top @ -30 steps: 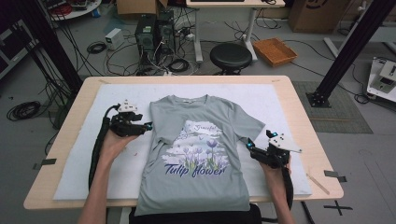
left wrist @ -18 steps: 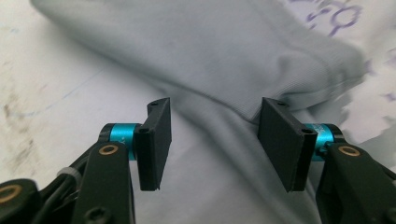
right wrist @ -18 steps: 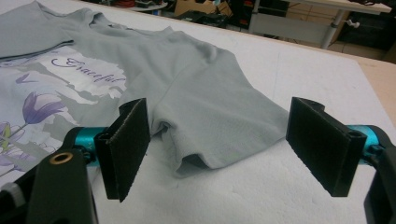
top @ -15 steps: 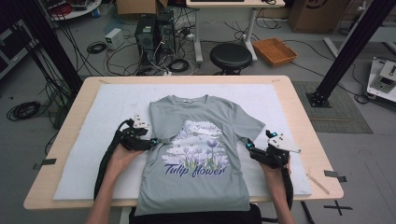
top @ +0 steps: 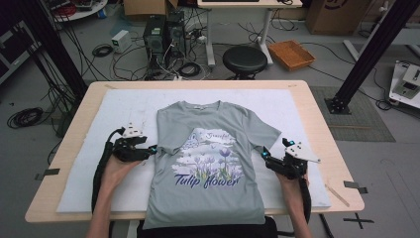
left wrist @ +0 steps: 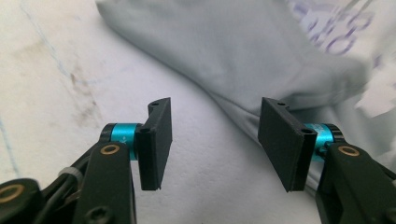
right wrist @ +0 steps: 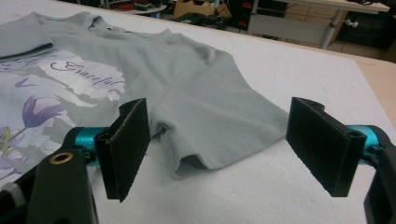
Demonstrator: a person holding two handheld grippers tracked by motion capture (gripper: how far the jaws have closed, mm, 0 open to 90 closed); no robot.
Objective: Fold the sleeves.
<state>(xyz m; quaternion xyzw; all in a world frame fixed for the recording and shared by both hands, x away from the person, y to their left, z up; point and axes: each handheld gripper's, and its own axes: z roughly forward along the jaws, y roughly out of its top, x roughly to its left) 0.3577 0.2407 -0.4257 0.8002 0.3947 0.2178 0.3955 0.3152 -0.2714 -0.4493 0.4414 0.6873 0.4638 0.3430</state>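
A grey T-shirt [top: 208,163] with a tulip print and the words "Tulip flower" lies flat, face up, on a white mat [top: 124,106]. My left gripper [top: 150,148] is open at the shirt's left side edge; in the left gripper view the left gripper [left wrist: 217,121] has the shirt's folded edge [left wrist: 243,56] just ahead of its pads, which hold nothing. My right gripper [top: 264,154] is open at the shirt's right sleeve [top: 265,134]. In the right gripper view the right gripper [right wrist: 224,135] has the sleeve's cuff [right wrist: 219,126] lying on the mat between its open pads.
The mat covers most of a wooden table [top: 322,129]. Behind the table on the floor are a black stool [top: 244,59], computer towers [top: 161,34] with cables, and an orange basket [top: 290,53]. A black frame post [top: 366,49] rises at the right.
My left gripper has moved toward the person and to the right, from beside the shirt's left shoulder down to its side edge. The right gripper has stayed at the right sleeve.
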